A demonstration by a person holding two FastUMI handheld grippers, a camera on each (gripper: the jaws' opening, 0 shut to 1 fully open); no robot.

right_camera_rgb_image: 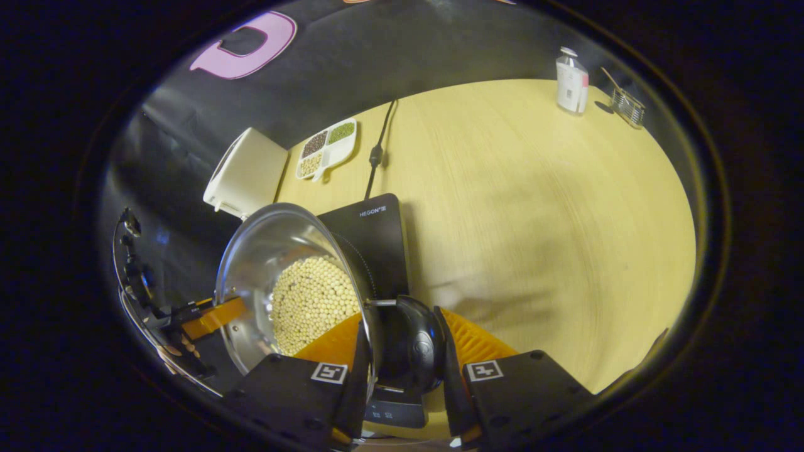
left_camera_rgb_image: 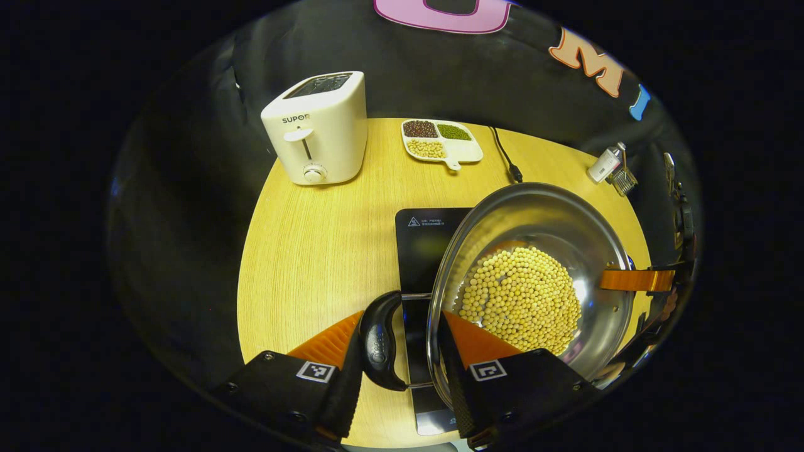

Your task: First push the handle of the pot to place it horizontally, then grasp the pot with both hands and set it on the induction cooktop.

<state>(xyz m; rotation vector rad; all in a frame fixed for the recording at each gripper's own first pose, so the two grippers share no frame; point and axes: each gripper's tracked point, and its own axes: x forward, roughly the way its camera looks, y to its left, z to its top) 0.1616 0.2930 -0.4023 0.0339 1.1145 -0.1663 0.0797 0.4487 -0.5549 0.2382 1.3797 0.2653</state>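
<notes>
The shiny steel pot (left_camera_rgb_image: 540, 251), holding a heap of yellow beans (left_camera_rgb_image: 521, 298), hangs over the black induction cooktop (left_camera_rgb_image: 424, 235) on the wooden table (left_camera_rgb_image: 314, 251). The left gripper (left_camera_rgb_image: 402, 339) clamps one black side handle (left_camera_rgb_image: 380, 342) together with the rim; the right gripper (right_camera_rgb_image: 402, 342) clamps the other side handle (right_camera_rgb_image: 411, 345).

Both claws (left_camera_rgb_image: 402, 351) (right_camera_rgb_image: 402, 351) clamped (fingers converging)

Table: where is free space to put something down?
Free: the table between the induction cooktop and the bottle, and the strip left of the cooktop before the toaster. Crowded: around the pot and bean tray.
</notes>
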